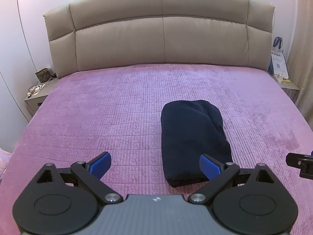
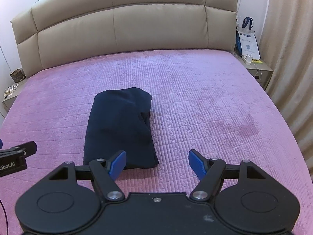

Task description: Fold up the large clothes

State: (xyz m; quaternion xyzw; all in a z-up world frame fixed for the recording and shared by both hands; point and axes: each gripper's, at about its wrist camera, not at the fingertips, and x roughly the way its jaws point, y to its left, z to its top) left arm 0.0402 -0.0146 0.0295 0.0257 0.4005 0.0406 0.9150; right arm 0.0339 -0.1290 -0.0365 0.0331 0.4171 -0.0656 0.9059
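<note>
From the left wrist, the dark navy folded garment bundle (image 1: 193, 139) lies on the pink quilted bedspread (image 1: 97, 117), ahead and to the right of the left gripper (image 1: 155, 166), long axis running toward the beige padded headboard (image 1: 160, 39). The jaws stand wide and empty; the right blue pad overlaps the bundle's near corner, contact unclear.

From the right wrist, the bundle sits ahead-left of the right gripper (image 2: 157, 162), likewise wide and empty. Nothing blocks either approach; both look about equally near.
</note>
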